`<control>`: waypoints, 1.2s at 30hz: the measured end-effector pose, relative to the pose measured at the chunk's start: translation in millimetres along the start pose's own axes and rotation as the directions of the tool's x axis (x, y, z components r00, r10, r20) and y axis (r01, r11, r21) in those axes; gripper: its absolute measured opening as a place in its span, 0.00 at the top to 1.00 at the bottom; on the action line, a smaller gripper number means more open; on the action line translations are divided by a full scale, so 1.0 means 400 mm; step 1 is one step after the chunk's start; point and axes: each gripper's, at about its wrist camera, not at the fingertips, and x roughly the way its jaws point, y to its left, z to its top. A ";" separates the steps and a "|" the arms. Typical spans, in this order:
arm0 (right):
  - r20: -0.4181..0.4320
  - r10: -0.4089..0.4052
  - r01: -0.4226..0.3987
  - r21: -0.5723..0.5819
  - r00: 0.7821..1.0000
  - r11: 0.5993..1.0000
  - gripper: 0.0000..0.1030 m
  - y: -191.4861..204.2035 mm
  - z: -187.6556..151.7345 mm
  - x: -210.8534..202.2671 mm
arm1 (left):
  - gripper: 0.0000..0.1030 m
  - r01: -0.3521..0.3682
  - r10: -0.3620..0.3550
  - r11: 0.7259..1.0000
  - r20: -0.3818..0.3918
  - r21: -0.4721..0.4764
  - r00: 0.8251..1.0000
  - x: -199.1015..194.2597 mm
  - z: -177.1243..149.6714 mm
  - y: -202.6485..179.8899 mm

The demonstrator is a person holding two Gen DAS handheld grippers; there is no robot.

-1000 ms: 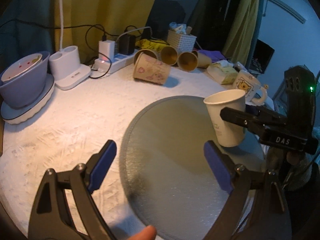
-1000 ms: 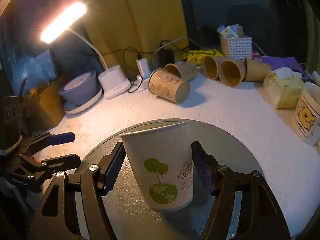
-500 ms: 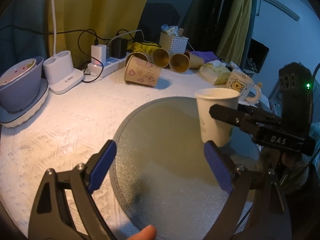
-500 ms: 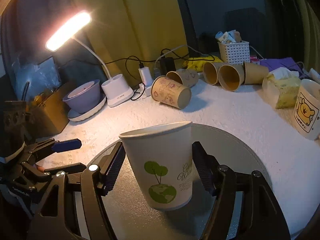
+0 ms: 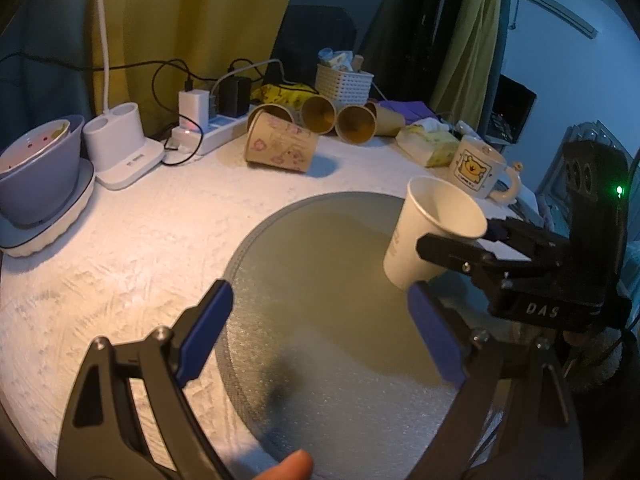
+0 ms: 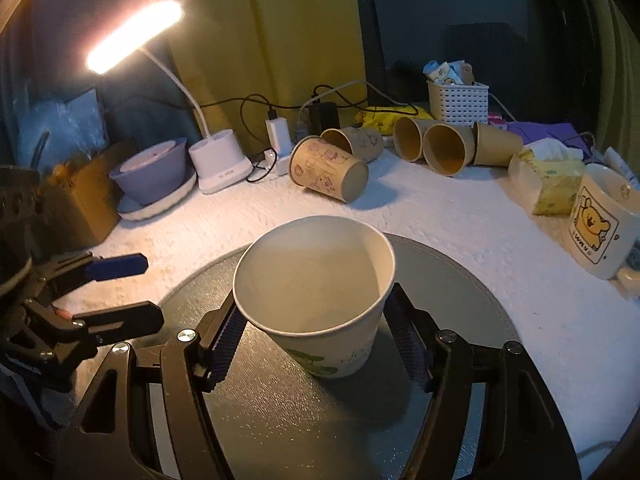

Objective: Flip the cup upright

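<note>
While the right gripper point(image 6: 312, 340) clamped the white paper cup point(image 6: 316, 292) at mid-wall, it looked light and crushable; the left gripper point(image 5: 320, 336) stood apart, empty.

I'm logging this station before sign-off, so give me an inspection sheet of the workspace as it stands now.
Surface: white textured tabletop with a round grey mat on it.
Job's things: white paper cup, mouth up, tilted, over the mat; whether its base touches the mat cannot be told.
Clutter: several brown paper cups on their sides, bear mug, tissue pack, white basket, purple bowl on a plate.
Grippers: right gripper shut on the cup's sides; left gripper open, holding nothing.
Cables: black leads and chargers at a power strip.
Surroundings: lit desk lamp, yellow curtain.
</note>
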 end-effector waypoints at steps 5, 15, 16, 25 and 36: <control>-0.026 -0.037 0.036 -0.015 0.999 0.999 0.31 0.007 -0.014 -0.005 | 0.12 0.000 0.000 1.000 0.008 0.011 1.000 -0.007 -0.003 -0.009; -0.031 -0.101 0.101 0.030 0.994 0.994 0.23 -0.006 -0.049 -0.068 | 0.12 0.008 -0.013 0.997 0.067 0.072 0.998 -0.043 -0.005 -0.061; -0.030 -0.108 0.109 0.035 0.994 0.993 0.23 -0.006 -0.052 -0.080 | 0.12 0.008 -0.014 0.997 0.070 0.079 0.997 -0.047 -0.005 -0.067; -0.014 -0.156 0.157 0.054 0.988 0.986 0.23 0.002 -0.080 -0.175 | 0.13 -0.009 -0.022 0.985 0.172 0.172 0.985 -0.105 -0.022 -0.137; 0.059 -0.229 0.222 0.098 0.972 0.970 0.23 -0.002 -0.099 -0.296 | 0.12 0.014 -0.072 0.982 0.303 0.189 0.950 -0.190 -0.027 -0.168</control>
